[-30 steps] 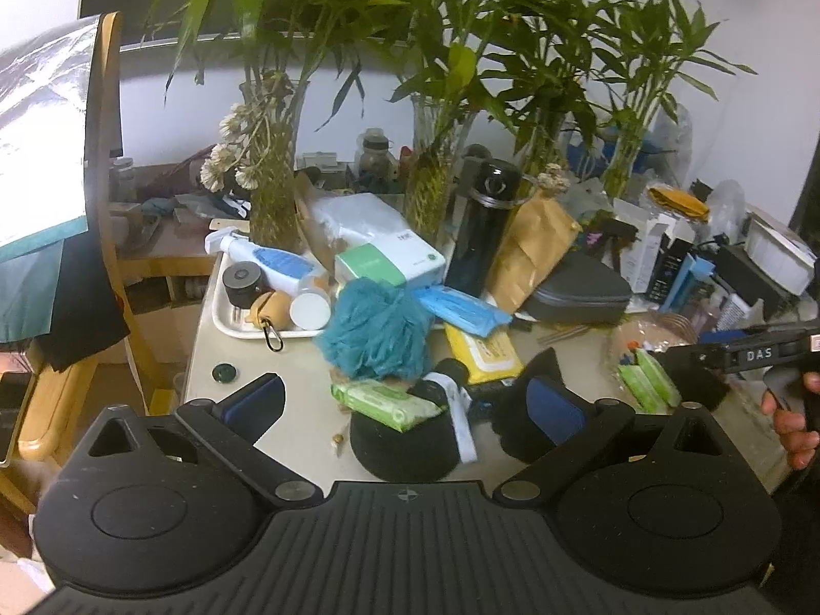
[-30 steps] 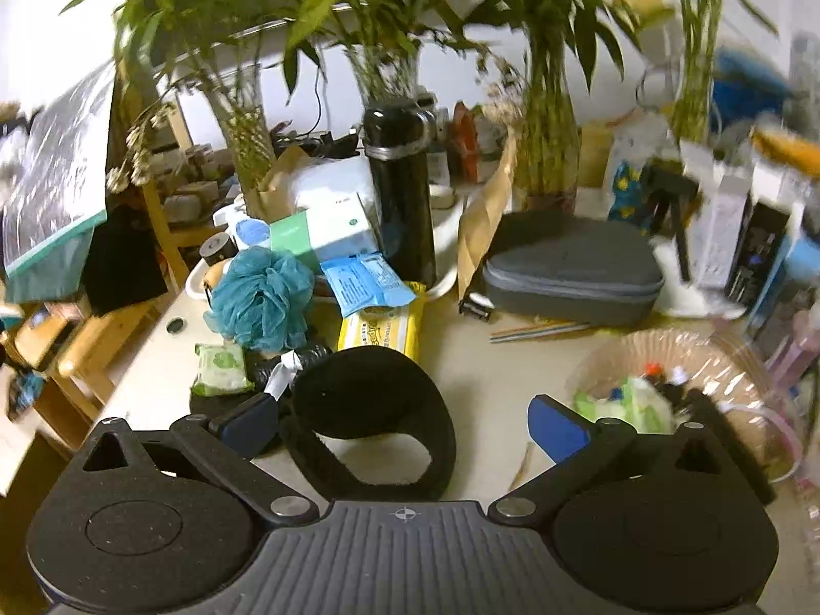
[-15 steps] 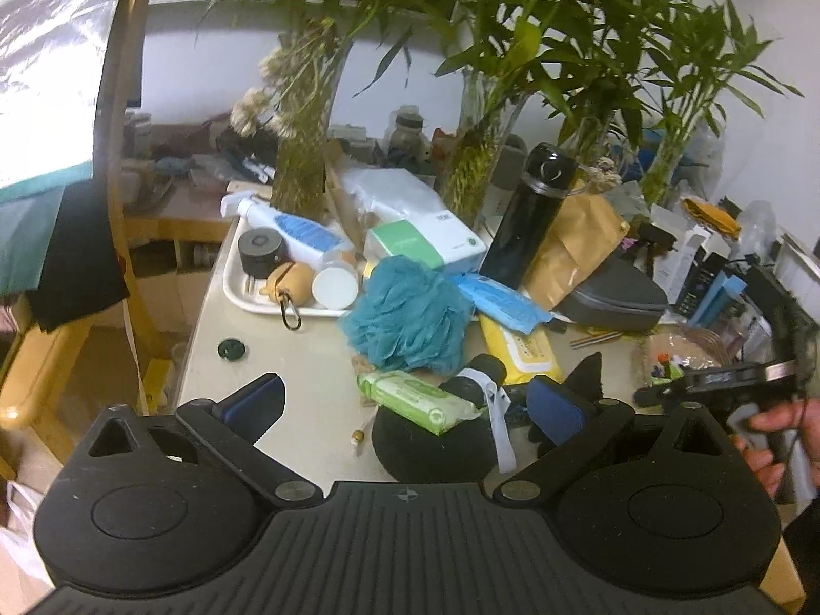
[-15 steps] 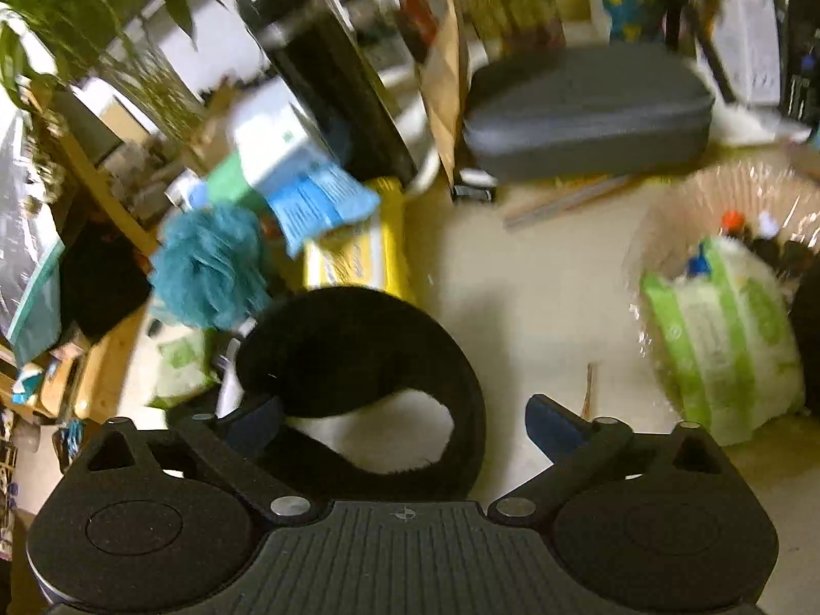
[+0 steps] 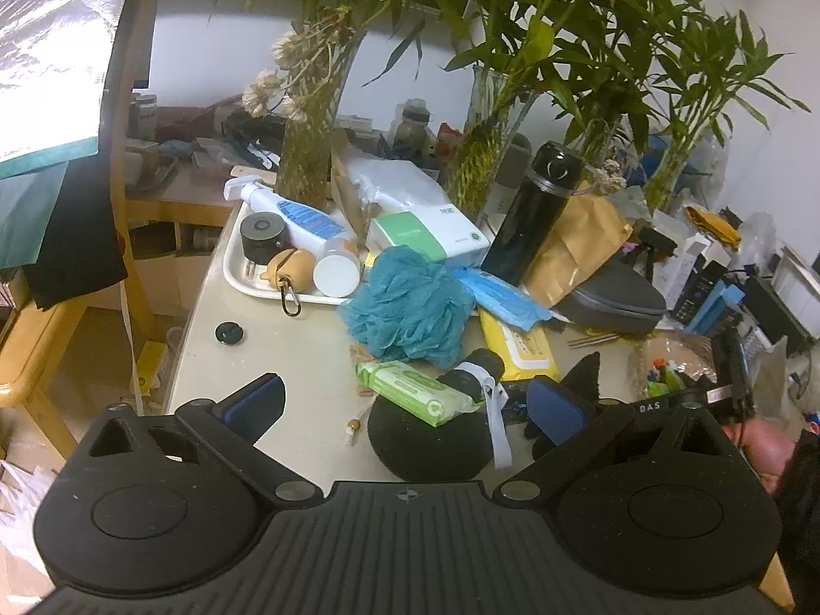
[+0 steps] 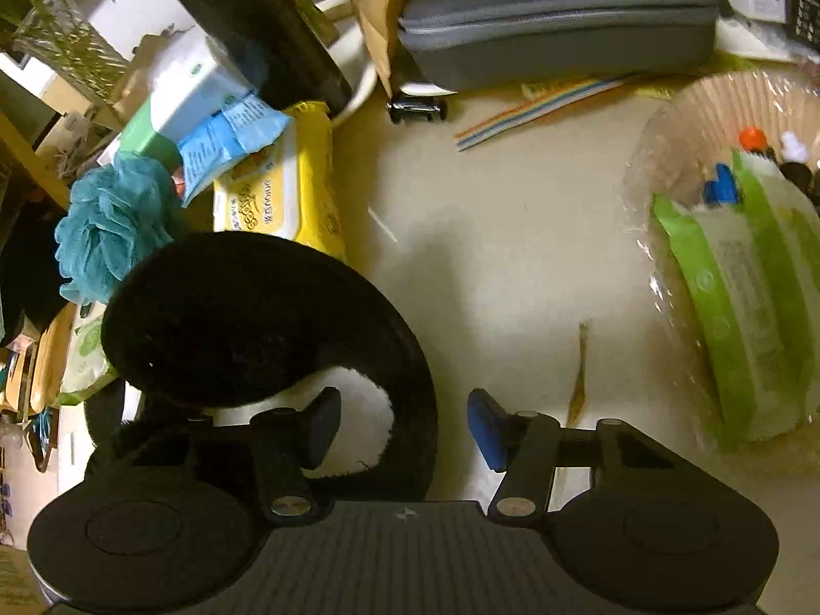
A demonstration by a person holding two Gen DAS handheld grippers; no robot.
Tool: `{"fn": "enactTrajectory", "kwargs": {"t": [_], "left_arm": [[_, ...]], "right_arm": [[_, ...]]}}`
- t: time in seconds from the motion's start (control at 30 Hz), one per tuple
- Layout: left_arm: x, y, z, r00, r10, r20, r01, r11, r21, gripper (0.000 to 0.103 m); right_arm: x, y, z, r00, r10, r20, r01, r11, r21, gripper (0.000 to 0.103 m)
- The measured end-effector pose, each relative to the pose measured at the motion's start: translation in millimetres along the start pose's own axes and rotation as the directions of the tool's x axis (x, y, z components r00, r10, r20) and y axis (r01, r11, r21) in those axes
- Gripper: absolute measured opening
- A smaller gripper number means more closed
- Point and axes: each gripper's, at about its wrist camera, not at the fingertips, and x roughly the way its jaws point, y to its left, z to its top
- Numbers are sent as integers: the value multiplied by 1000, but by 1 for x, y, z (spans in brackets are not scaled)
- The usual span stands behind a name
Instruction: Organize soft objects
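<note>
A black fuzzy earmuff band (image 6: 266,318) lies on the beige table, with one pad in the left wrist view (image 5: 425,441). My right gripper (image 6: 405,425) hangs low over it, jaws partly open, straddling the band's right edge without gripping it. My left gripper (image 5: 405,400) is wide open and empty above the table's left front. A teal bath pouf (image 5: 410,307) (image 6: 113,220), a green wipes pack (image 5: 410,389), a yellow wipes pack (image 6: 277,195) and a blue packet (image 5: 505,297) lie behind the earmuffs.
A plastic-wrapped basket (image 6: 676,113) at right holds a green wipes pack (image 6: 743,307). A grey zip case (image 6: 553,25), a black flask (image 5: 533,215), a white tray (image 5: 241,277) of bottles and vases of bamboo (image 5: 492,154) stand behind. The table's left edge (image 5: 189,328) drops off.
My right gripper has tilted down and dropped close to the earmuff band, and its jaws have narrowed around the band's edge. My left gripper has drifted slightly left and stayed open.
</note>
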Motion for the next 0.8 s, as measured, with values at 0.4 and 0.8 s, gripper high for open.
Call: {"fn": "enactTrajectory", "kwargs": {"t": [0.4, 0.8], "left_arm": [[3, 3, -4, 999, 32, -6, -32, 999, 11, 103], [11, -9, 0, 998, -8, -55, 13, 996, 88, 103]], "right_arm": [[-16, 2, -2, 999, -46, 21, 45, 998, 46, 9], [-109, 21, -11, 958, 119, 261, -125, 992, 10, 7]]}}
